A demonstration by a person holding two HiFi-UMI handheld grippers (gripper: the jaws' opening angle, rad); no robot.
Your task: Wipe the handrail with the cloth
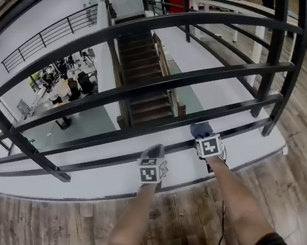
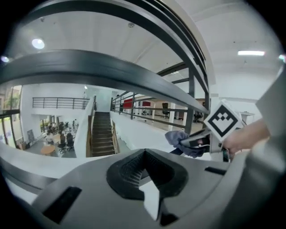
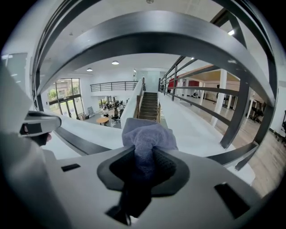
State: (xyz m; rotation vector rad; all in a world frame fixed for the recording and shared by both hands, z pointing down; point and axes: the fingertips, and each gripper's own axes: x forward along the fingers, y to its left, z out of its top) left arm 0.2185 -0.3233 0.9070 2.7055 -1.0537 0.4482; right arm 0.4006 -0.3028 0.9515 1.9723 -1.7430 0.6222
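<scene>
Your left hand-held gripper hovers just short of the lowest bar of the handrail, its jaws drawn together with nothing between them. Just to its right, your right hand-held gripper is clamped on the bluish-grey cloth. The cloth bunches out past the jaw tips at that same lowest bar, but you cannot tell whether it touches the metal. Beyond the rail, a staircase descends.
</scene>
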